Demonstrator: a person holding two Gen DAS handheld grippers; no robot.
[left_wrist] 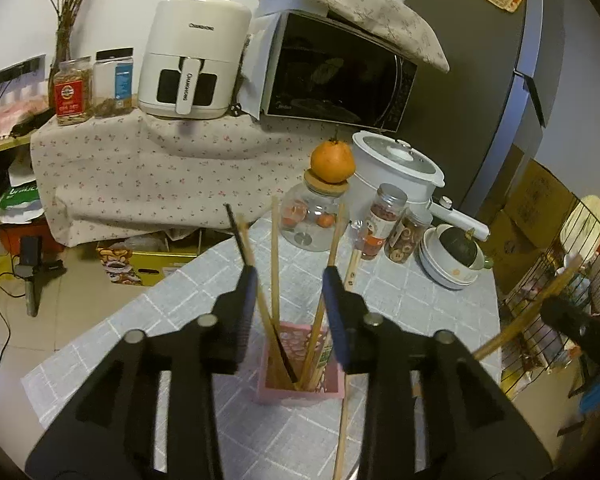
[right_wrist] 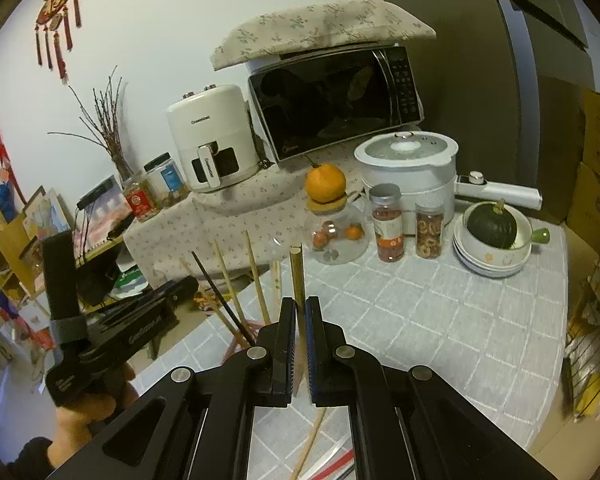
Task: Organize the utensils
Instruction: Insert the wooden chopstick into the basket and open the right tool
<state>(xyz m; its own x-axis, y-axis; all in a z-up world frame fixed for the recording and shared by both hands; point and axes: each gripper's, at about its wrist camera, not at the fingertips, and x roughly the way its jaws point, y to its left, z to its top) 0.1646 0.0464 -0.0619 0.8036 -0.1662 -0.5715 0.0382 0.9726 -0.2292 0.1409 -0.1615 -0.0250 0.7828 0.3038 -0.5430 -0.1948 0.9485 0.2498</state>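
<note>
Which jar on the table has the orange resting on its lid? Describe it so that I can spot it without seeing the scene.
Start at the white electric pot at the back of the grey tiled table. Just left of it stand three jars. The glass jar is the leftmost, round and clear with a cork lid, while the two beside it are slim with metal caps.

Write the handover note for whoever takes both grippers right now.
Left gripper: open above the pink holder, nothing pressed between its pads.
Right gripper: shut on one wooden chopstick, held upright off the table.
Done: several chopsticks, one of them dark, stand in the pink holder.
Left: drop the held chopstick into the holder, then pick up the loose chopstick lying on the table beside the holder. Another stick leans near the jars; check it too.
</note>
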